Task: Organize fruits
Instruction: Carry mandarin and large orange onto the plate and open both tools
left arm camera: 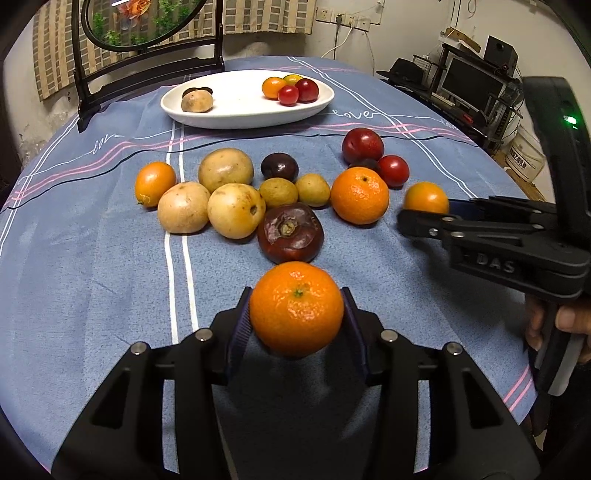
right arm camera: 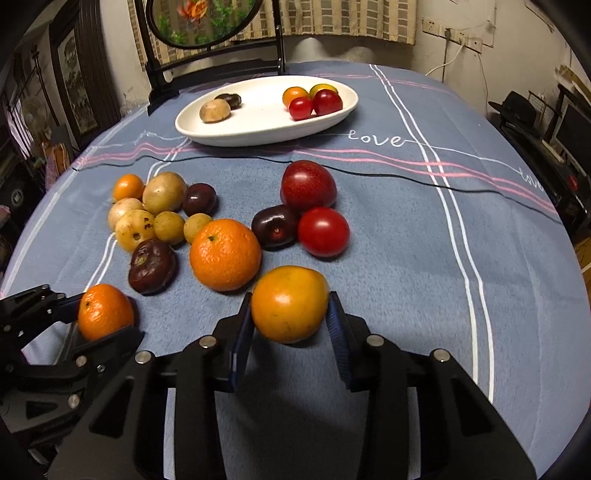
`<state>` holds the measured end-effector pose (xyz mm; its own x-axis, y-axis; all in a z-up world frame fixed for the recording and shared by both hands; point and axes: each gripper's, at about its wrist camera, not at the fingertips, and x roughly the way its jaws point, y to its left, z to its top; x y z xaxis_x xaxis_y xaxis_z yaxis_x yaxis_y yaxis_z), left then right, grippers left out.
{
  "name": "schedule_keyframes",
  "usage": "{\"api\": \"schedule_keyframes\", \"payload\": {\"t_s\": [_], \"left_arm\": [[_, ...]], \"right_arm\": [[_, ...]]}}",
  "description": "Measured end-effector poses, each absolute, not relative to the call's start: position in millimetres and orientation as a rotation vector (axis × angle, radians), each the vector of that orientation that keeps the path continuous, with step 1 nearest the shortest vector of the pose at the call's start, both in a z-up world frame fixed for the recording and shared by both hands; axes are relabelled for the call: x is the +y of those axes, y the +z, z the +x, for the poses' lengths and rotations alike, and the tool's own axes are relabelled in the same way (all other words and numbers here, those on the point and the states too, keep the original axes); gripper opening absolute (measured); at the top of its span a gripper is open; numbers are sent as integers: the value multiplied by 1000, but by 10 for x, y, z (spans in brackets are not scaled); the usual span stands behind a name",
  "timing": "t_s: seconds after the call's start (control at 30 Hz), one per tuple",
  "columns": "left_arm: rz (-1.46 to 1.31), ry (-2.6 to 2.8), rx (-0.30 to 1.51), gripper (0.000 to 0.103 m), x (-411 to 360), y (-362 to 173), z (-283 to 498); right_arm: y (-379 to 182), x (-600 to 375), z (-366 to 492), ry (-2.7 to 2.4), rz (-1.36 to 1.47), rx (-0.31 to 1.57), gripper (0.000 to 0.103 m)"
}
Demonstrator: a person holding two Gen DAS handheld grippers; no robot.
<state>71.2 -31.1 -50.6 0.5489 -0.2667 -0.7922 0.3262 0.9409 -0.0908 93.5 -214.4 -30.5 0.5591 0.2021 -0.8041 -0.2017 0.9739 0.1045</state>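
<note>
You are pinching a mandarin (left arm camera: 296,308) in your left gripper (left arm camera: 295,314) and a small orange fruit (right arm camera: 289,304) in your right gripper (right arm camera: 291,321) — both just off the cloth, likely bound for the white plate (left arm camera: 236,118).

A checked curtain (right arm camera: 347,18) hangs behind the table, with a dark monitor (left arm camera: 471,83) on shelving nearby.

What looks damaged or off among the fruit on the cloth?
One dark fruit in the middle of the pile looks past it: its brown-purple skin is wrinkled and sunken around the dried stem, unlike the smooth fruit around it. The same fruit shows shrivelled in the right wrist view. Nothing is spilled.
</note>
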Motion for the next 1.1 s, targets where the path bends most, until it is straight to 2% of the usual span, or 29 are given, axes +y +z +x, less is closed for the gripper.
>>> {"api": "schedule_keyframes", "payload": {"t_s": [0.63,1.1], "left_arm": [[45,-307,853,46,-52,-114,700],[54,-299,814,46,-60,122,964]], "right_arm": [[10,-2270,676,275,47,852,39],[272,-2111,925,306,8,801,39]]}}
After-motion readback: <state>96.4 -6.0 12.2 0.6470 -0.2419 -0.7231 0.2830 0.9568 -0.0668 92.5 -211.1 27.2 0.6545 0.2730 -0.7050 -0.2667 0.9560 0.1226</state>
